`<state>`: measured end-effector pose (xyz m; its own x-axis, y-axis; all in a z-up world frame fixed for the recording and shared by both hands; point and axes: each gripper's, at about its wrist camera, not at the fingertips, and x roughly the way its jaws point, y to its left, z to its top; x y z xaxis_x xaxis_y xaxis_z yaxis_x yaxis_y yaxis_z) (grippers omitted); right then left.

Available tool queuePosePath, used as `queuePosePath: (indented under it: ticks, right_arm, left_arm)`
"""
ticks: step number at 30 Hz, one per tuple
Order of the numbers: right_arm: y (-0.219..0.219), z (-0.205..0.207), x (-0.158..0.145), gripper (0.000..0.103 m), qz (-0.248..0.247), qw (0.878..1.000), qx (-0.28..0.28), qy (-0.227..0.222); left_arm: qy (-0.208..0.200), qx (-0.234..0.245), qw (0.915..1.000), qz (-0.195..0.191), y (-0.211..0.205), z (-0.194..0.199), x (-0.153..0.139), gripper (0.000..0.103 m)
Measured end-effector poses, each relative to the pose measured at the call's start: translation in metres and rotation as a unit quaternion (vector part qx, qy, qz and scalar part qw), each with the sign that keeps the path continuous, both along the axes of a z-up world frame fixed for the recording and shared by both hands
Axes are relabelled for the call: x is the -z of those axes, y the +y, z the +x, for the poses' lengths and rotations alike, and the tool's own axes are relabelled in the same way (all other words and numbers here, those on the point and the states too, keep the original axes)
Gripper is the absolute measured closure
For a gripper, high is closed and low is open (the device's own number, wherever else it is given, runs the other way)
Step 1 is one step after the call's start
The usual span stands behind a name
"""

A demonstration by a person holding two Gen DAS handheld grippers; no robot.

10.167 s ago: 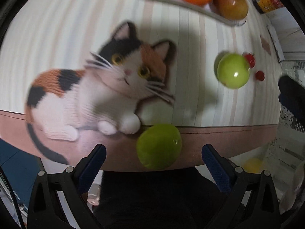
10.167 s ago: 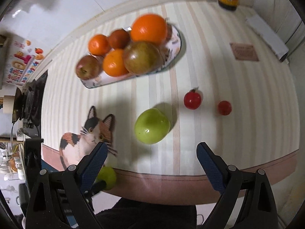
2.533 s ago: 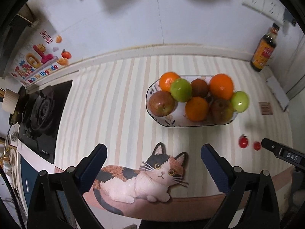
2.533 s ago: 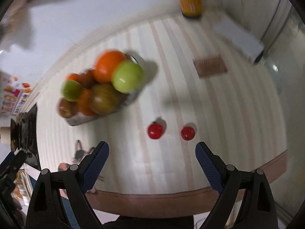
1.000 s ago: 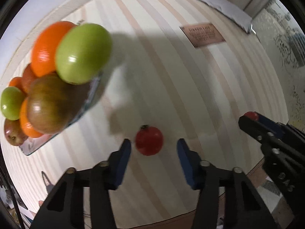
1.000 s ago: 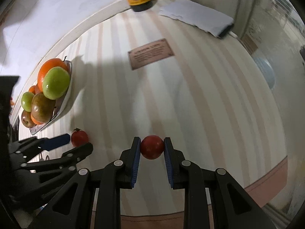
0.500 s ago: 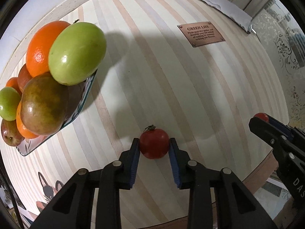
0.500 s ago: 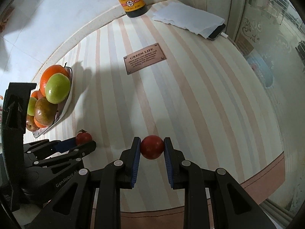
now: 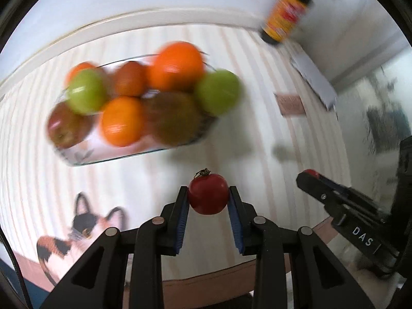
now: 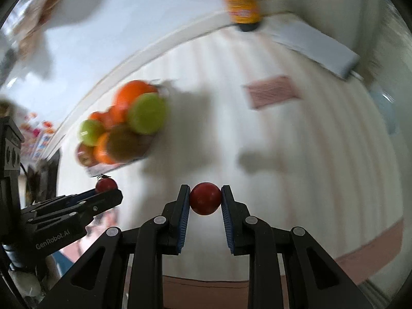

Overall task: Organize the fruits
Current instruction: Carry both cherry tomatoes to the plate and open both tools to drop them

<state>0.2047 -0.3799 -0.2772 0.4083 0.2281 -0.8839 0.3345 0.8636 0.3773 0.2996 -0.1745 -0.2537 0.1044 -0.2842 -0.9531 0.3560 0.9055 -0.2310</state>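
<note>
My left gripper (image 9: 208, 197) is shut on a small red tomato with a stem (image 9: 208, 195), held above the striped counter (image 9: 257, 134). My right gripper (image 10: 205, 198) is shut on a second, stemless red tomato (image 10: 205, 197), also lifted off the counter. Each gripper shows in the other's view: the right gripper (image 9: 309, 177) at the right, the left gripper (image 10: 108, 190) at the left with its tomato (image 10: 106, 184). A glass bowl (image 9: 85, 158) beyond the grippers holds several oranges, green fruits and brownish fruits; it appears as the bowl (image 10: 90, 171) at left in the right wrist view. Both views are motion-blurred.
A sauce bottle (image 9: 285, 18) stands at the back by the wall. A white folded cloth (image 9: 316, 79) and a small brown plaque (image 9: 291, 103) lie to the right. A cat picture (image 9: 77, 234) decorates the counter's front edge (image 10: 373, 255).
Both grippers have lifted their tomatoes off the counter. The left view has swung up and leftward, bringing the whole bowl and the bottle into sight.
</note>
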Motion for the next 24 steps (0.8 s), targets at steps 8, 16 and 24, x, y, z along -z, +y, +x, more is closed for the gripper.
queuePosePath:
  ticks: [8,16,24]
  right_arm:
    - [0.075,0.083,-0.028,0.077,0.064,0.991,-0.116,-0.033]
    - [0.135,0.166,-0.011,0.077,0.076,0.972,-0.223,0.009]
    - [0.153,0.209,0.013,0.077,0.092,0.960,-0.261,0.048]
  left_arm:
    - [0.029,-0.148,0.9866,-0.061,0.093,0.040,-0.006,0.076]
    - [0.106,-0.240,0.9554,-0.135,0.144,0.074,0.035,0.076]
    - [0.145,-0.288,0.9305,-0.175,0.162,0.072,0.061,0.075]
